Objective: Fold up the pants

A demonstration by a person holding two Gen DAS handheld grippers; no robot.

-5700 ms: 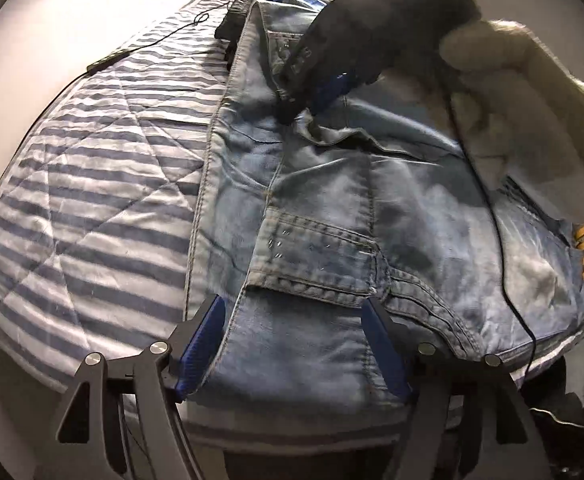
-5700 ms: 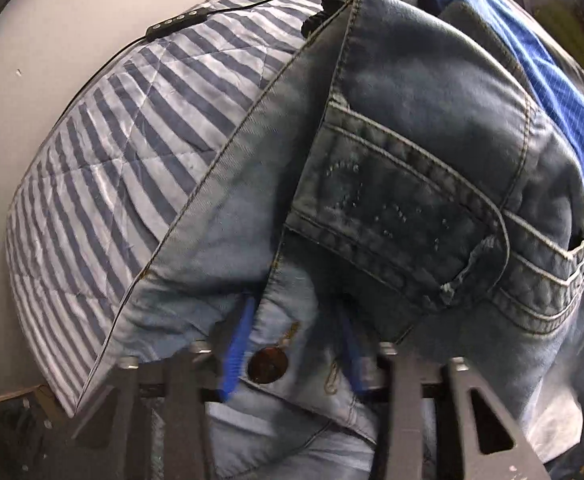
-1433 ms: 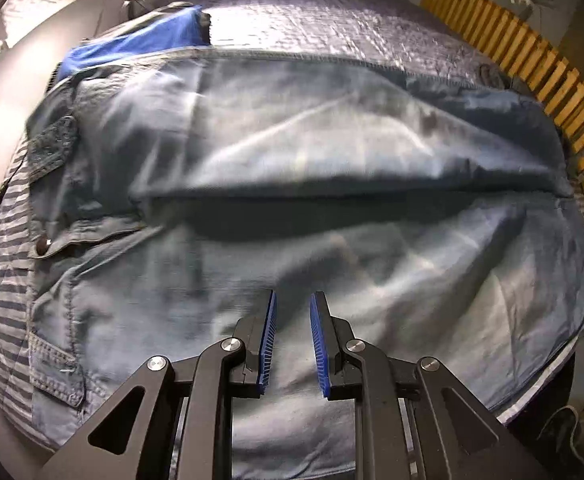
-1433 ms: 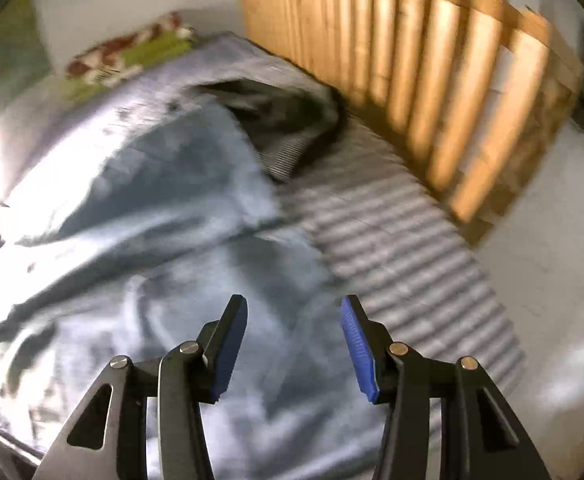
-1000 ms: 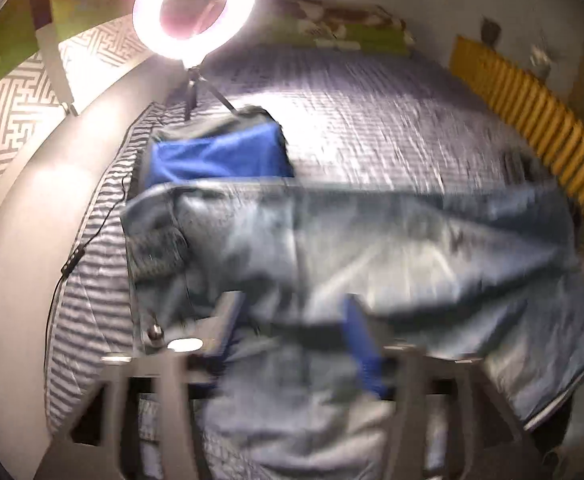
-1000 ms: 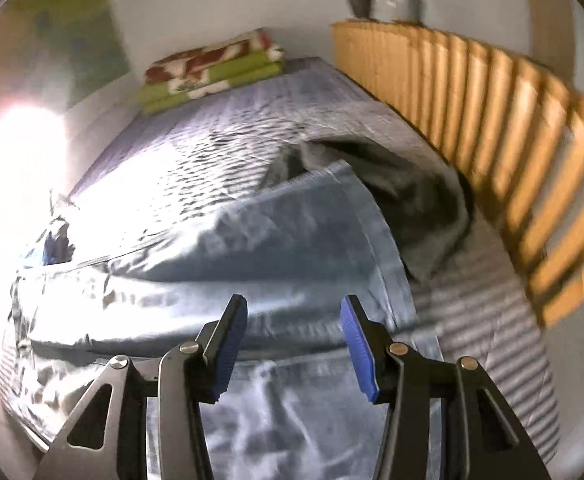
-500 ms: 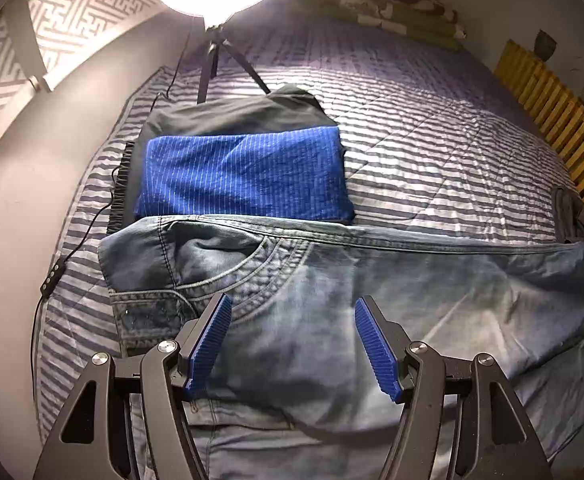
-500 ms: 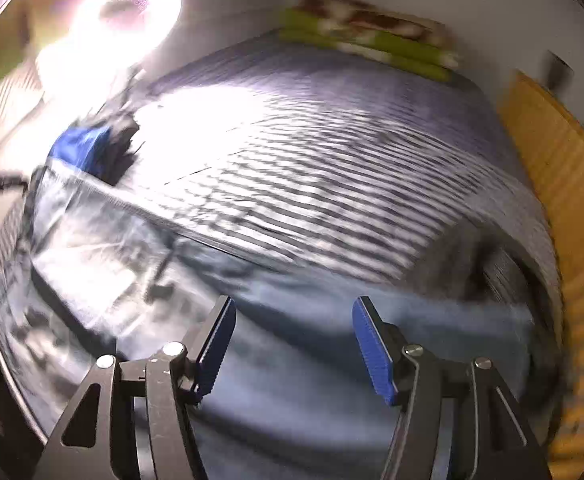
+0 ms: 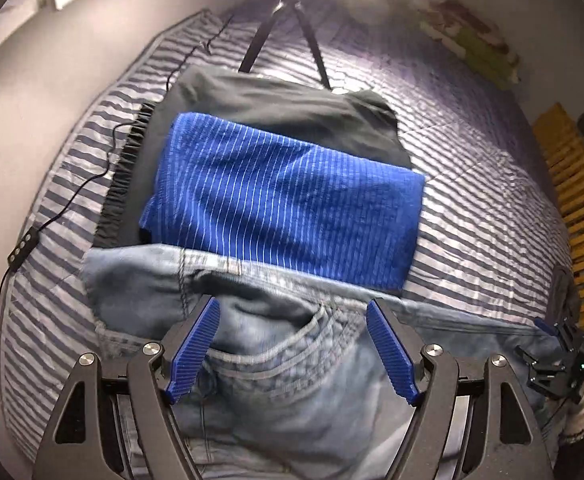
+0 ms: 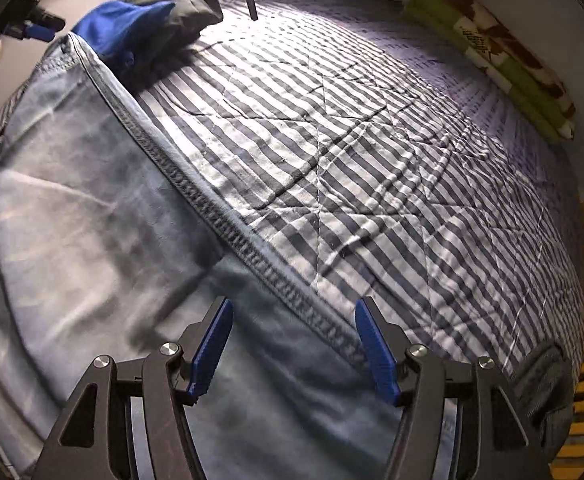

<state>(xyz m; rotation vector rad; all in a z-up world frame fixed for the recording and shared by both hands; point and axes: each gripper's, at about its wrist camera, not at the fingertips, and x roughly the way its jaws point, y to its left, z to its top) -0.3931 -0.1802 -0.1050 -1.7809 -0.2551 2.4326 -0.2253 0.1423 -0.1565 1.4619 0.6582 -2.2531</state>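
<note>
Comparing with the views of a second ago, both cameras now sit lower and nearer the jeans (image 9: pixel 292 380), which lie spread lengthwise along the near edge of the striped quilt (image 10: pixel 371 168). The left gripper (image 9: pixel 292 348) has just been opening its jaws; they stand wide over the front pocket at the waist end, with denim beneath them but nothing pinched. The right gripper (image 10: pixel 292 344) has likewise been opening; its jaws stand apart over the far side seam (image 10: pixel 220 220) of the leg, nothing clamped. In the left view the right gripper appears at the far right, over the leg end.

Judgement: one lengthwise fold appears done, one leg lying on the other, and both hands are lining up along the far edge for a fresh grasp, likely to fold the legs toward the waist.

Containers: none in view. The nearest thing to a store is the stack beside the waistband: a folded blue striped garment (image 9: pixel 284 200) lying on a dark folded garment (image 9: pixel 284 108).
</note>
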